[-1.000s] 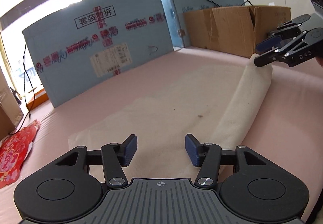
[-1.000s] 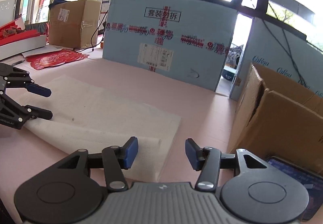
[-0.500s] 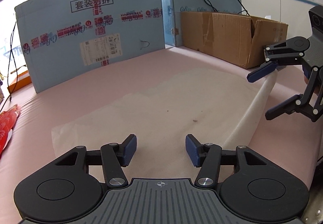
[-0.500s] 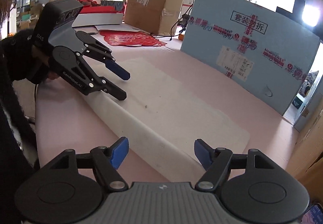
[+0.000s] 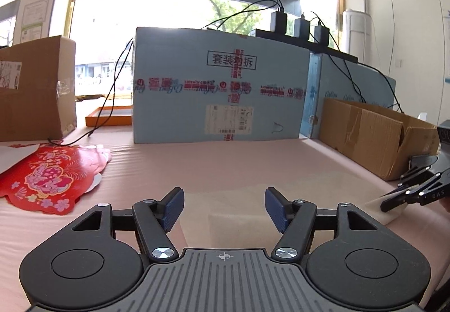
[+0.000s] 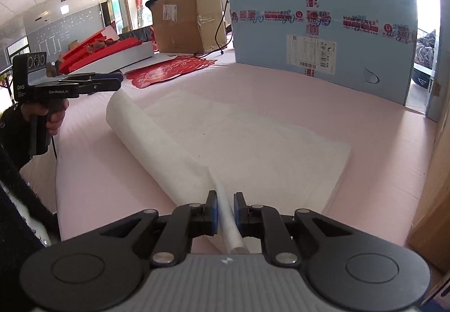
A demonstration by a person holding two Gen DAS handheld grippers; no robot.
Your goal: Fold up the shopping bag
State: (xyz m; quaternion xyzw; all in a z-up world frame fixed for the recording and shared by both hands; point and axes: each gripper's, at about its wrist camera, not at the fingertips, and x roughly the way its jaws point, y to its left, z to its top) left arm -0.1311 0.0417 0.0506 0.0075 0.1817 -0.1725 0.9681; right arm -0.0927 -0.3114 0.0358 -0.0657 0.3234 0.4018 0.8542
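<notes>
The right gripper point(image 6: 225, 209) has just closed, pinching a thin rolled edge of the soft white bag point(image 6: 253, 143) — lying flat on the smooth pink table point(image 6: 365, 126). The left gripper point(image 5: 224, 209) has opened further — apparently empty.

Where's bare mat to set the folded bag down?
Free: pink mat between the white bag and the blue box, and the near-left strip beside the bag's rolled edge. Crowded: red paper cutouts far left, brown carton along the right.
</notes>
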